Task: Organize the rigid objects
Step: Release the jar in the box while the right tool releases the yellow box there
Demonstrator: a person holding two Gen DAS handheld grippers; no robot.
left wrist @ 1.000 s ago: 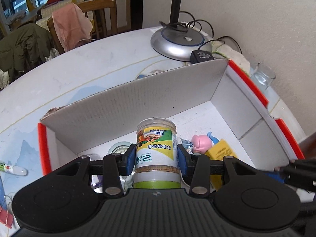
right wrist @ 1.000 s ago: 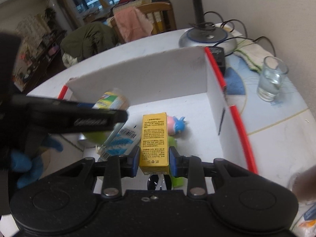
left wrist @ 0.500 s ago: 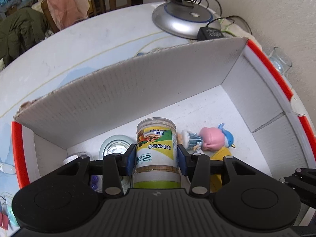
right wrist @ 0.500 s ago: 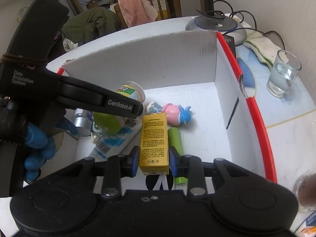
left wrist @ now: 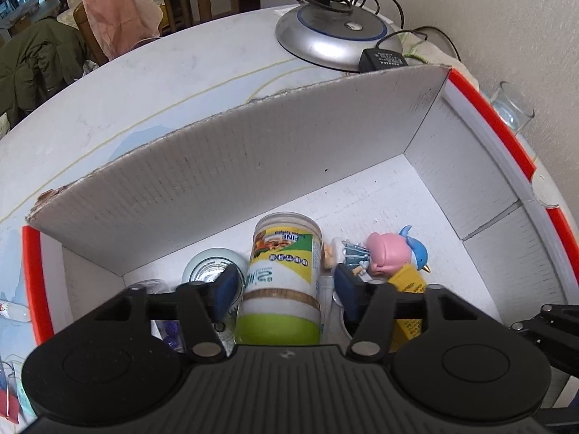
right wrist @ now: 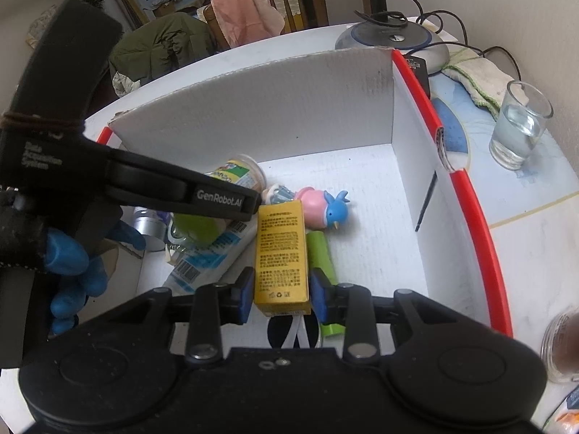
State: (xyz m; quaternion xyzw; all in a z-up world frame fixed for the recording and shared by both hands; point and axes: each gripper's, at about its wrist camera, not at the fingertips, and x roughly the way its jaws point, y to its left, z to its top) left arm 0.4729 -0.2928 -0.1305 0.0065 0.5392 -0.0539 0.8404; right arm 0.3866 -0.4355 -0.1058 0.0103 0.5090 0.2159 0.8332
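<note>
A cylindrical jar (left wrist: 280, 282) with a clear body, a yellow and green printed label and a lime-green lid is seen lying inside the white cardboard box (left wrist: 231, 181), which is edged in red and set on the desk (left wrist: 163, 72). The jaws of the left gripper (left wrist: 284, 289) are opening: a gap is seen between each blue pad and the jar, which lies between them untouched. A yellow carton (right wrist: 281, 256) printed with small black text is flanked by the pads of the right gripper (right wrist: 280, 293), whose jaws are opening as well; small gaps are visible at both sides. The carton lies on the box floor, just beside a green tube (right wrist: 322, 256), with a pink and blue toy figure (right wrist: 322, 209) beyond it.
</note>
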